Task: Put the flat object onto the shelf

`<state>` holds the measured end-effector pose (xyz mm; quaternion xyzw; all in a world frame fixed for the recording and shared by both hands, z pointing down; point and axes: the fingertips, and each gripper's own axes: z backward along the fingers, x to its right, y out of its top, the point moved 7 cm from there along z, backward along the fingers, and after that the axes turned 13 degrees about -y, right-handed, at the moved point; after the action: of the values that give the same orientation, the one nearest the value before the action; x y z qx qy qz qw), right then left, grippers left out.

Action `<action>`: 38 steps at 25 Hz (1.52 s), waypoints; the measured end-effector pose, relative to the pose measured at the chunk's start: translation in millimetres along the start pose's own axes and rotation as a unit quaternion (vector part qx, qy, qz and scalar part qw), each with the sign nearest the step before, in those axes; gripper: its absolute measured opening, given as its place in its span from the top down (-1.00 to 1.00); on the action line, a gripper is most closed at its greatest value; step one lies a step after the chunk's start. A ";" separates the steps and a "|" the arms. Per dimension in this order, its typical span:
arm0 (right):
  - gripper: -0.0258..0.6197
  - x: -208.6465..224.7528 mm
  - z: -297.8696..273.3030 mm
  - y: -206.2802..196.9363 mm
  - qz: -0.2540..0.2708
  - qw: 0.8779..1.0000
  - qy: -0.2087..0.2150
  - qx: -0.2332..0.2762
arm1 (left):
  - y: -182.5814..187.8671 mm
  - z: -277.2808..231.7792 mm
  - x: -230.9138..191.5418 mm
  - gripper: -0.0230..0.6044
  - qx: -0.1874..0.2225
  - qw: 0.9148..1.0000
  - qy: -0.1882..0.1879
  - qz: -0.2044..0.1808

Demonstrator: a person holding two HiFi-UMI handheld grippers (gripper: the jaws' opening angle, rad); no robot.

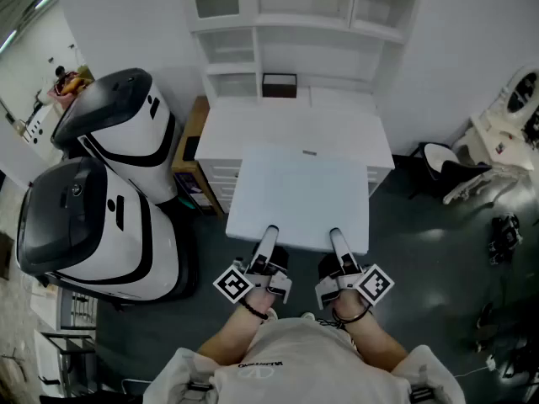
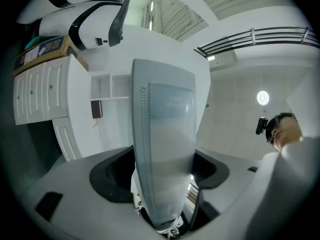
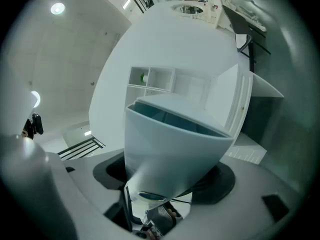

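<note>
I see a pale grey-blue flat panel (image 1: 299,196), a white shelf unit (image 1: 303,23) holding a dark brown box (image 1: 279,85), white-and-black machines (image 1: 118,124) and a dark grey floor (image 1: 446,268). Black-and-white square markers pattern the cubes on my left gripper (image 1: 269,232) and right gripper (image 1: 335,236).

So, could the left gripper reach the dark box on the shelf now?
Probably not: the left gripper is clamped on the flat panel, which lies between it and the dark box.

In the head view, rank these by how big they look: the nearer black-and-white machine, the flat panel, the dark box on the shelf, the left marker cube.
1. nearer black-and-white machine
2. flat panel, somewhat smaller though held closer to the camera
3. left marker cube and dark box: about alike; the cube is far nearer the camera, so they are left unranked.
</note>
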<state>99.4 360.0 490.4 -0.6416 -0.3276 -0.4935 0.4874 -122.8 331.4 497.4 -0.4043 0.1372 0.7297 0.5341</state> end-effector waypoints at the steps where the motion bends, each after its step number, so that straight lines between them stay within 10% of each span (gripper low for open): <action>1: -0.15 0.1 -0.1 -0.3 0.001 1.000 0.000 -0.001 | 0.5 -0.2 0.6 -0.12 0.000 1.000 0.000 0.000; 24: -0.17 -21.7 -19.3 -41.9 0.023 1.000 0.010 0.004 | 47.8 18.8 1.7 -0.12 -0.004 1.000 -0.014 0.008; 38: -0.17 -8.3 -84.4 4.7 0.009 1.000 0.013 -0.008 | 55.4 -41.0 -45.4 -0.12 0.000 1.000 -0.007 -0.007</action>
<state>74.6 279.0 484.3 -0.6419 -0.3115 -0.4998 0.4912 -149.3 253.4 491.9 -0.4001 0.1301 0.7288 0.5402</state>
